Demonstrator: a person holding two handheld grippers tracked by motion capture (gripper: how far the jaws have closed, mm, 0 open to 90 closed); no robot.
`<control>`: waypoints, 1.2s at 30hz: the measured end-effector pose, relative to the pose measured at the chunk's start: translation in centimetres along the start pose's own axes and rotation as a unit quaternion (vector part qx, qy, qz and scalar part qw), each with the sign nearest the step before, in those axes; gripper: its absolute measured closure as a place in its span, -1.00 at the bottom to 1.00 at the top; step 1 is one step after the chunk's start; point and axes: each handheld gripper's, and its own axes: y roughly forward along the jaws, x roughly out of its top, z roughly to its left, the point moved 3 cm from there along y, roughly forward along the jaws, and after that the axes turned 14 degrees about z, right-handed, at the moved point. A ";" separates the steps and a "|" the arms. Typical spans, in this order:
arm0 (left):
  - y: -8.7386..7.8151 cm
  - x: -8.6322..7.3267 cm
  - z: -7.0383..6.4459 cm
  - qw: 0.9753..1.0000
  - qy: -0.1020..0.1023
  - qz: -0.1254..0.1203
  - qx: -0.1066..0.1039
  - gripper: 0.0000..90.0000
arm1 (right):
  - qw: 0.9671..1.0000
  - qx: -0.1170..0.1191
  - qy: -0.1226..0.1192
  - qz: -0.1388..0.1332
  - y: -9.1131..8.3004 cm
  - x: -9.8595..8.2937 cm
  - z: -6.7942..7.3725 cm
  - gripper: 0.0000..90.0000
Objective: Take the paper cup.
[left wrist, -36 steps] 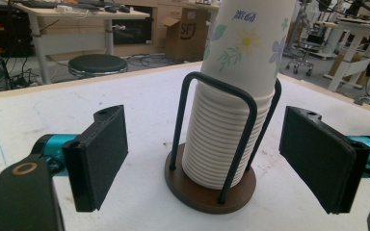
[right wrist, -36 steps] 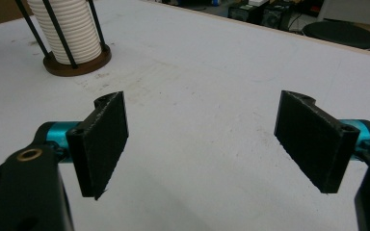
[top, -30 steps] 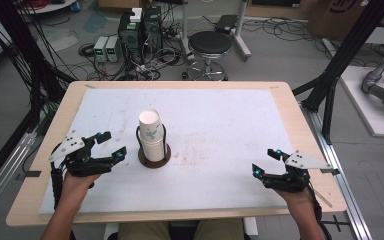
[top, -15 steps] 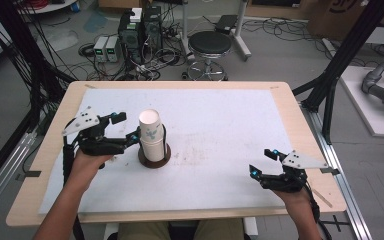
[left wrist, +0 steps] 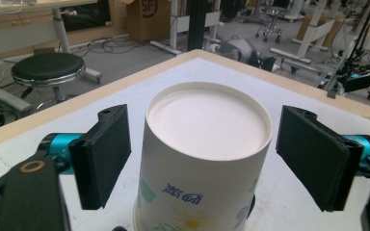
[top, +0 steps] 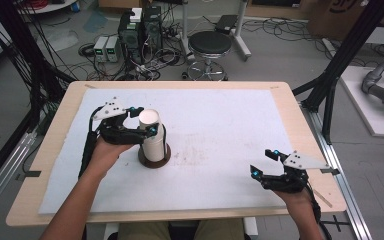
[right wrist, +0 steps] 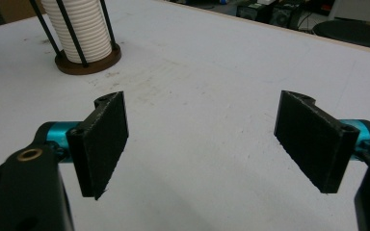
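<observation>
A stack of white paper cups stands upside down in a round brown holder with thin black rods, left of the table's middle. The top cup carries a flower print and blue characters. My left gripper is open around the top of the stack, one jaw on each side with a gap to the cup wall. My right gripper is open over bare mat near the front right. In the right gripper view the ribbed stack and its holder stand far off at the upper left.
A white mat covers the wooden table. Beyond the far edge stand a black stool, computer towers and loose cables on the floor. A black frame post rises at the right.
My left gripper has moved right and forward from the table's left side until its open jaws flank the top cup. The right gripper has barely shifted.
</observation>
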 end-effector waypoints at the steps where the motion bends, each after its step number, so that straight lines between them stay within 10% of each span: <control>1: 0.1 0.0 0.0 1.000 0.002 0.004 0.000 -0.50 | 1.000 0.000 0.001 0.000 0.0 0.0 0.0 -0.56; 21: -1.0 1.0 0.6 1.000 -0.005 -0.029 -0.005 -0.23 | 1.000 0.003 -0.002 0.002 0.2 0.0 0.0 -0.56; 36: -4.6 6.0 -0.3 0.995 0.007 -0.103 -0.005 -0.22 | 1.000 0.004 0.001 -0.003 0.0 0.1 0.0 -0.56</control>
